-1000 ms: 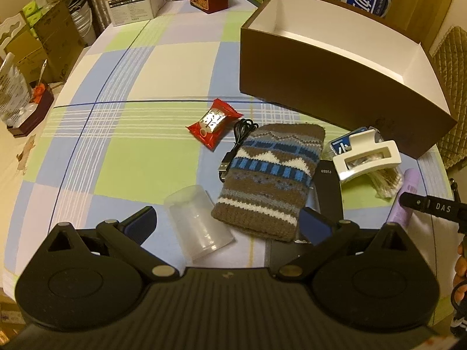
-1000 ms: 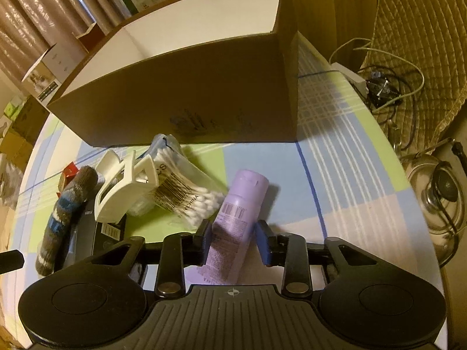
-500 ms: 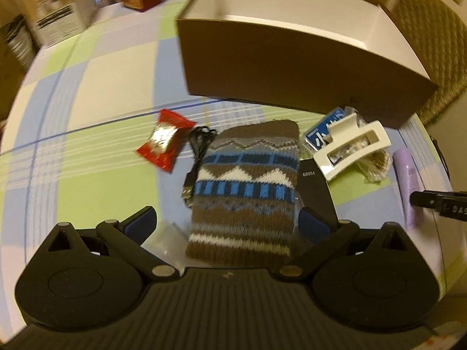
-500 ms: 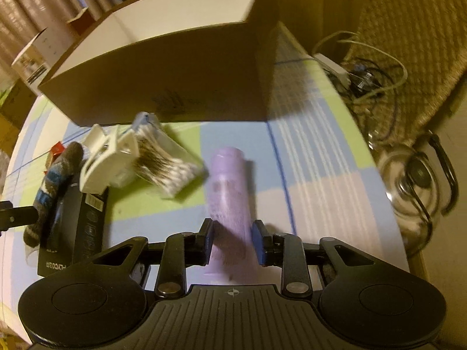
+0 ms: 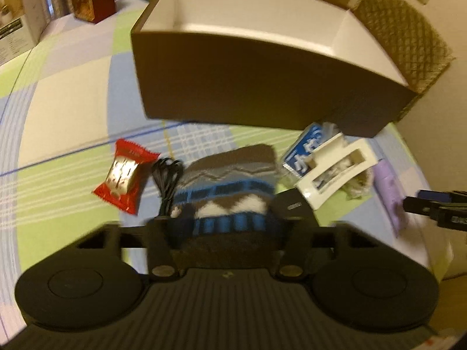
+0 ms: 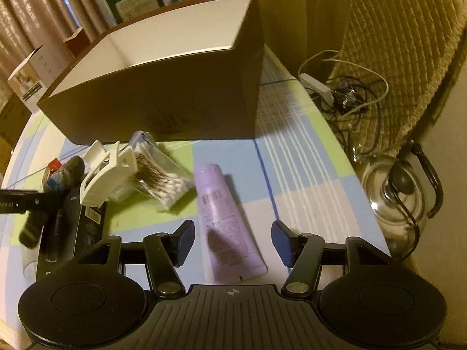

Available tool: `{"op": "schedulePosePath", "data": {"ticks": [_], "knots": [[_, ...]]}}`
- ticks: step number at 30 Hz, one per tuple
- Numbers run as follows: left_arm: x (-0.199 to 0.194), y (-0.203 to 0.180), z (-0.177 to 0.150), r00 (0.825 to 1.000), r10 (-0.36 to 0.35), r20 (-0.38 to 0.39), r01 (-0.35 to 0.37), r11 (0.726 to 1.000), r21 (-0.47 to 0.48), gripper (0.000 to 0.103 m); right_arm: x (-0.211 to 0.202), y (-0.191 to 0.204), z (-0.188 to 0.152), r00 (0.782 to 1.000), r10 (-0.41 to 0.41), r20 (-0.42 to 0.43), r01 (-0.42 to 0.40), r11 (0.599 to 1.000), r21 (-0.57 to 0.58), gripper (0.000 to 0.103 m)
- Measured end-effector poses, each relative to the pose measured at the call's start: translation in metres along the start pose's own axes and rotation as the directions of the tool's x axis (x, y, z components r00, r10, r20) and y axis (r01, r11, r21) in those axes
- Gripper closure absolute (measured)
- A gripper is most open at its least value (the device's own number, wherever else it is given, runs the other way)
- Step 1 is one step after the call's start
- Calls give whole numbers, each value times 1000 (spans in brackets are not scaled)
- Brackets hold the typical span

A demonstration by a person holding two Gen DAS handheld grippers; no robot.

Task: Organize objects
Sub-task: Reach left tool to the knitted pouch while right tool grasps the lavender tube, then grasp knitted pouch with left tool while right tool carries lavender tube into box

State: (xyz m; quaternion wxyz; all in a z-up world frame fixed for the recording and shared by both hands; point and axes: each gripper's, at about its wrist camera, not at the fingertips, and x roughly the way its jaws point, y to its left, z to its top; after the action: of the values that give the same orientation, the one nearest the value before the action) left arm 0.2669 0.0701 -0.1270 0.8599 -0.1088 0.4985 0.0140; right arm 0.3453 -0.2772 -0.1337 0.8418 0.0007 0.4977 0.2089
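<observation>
My left gripper (image 5: 227, 218) is shut on the near end of the knitted brown-and-blue pouch (image 5: 230, 180), which lies on the checked tablecloth in front of the open brown box (image 5: 262, 87). In the right wrist view my right gripper (image 6: 232, 240) is open, its jaws either side of the purple tube (image 6: 224, 215) lying flat on the cloth. The pouch (image 6: 62, 175) and the left gripper's finger show at the left there. A white hair claw (image 5: 335, 169), a bag of cotton swabs (image 6: 163, 175) and a black box (image 6: 84, 227) lie between the two grippers.
A red candy wrapper (image 5: 124, 180) and a black cable (image 5: 167, 180) lie left of the pouch. A blue packet (image 5: 303, 148) sits by the box. A steel kettle (image 6: 400, 192) and tangled cords (image 6: 344, 93) are off the table's right edge. Cartons (image 5: 17, 17) stand behind.
My left gripper moved forward and closed on the knitted pouch. My right gripper opened and let go of the purple tube, which now lies flat between its jaws.
</observation>
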Motion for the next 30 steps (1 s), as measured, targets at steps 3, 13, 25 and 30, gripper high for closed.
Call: {"op": "schedulePosePath", "data": {"ticks": [3, 13, 25, 30], "knots": [[-5, 2, 1, 1000, 8, 16, -9, 1000, 12, 86, 8, 6, 2, 1000, -11, -8, 11, 999, -34, 47], [-51, 19, 2, 992, 54, 114, -51, 998, -27, 92, 34, 22, 1, 998, -59, -7, 57, 978, -200, 55], [-81, 16, 22, 980, 43, 193, -37, 999, -31, 93, 10, 20, 4, 1000, 16, 15, -13, 982, -187, 71], [-84, 1, 43, 972, 6, 233, -6, 1000, -2, 93, -31, 22, 32, 990, 120, 80, -110, 987, -119, 71]]}}
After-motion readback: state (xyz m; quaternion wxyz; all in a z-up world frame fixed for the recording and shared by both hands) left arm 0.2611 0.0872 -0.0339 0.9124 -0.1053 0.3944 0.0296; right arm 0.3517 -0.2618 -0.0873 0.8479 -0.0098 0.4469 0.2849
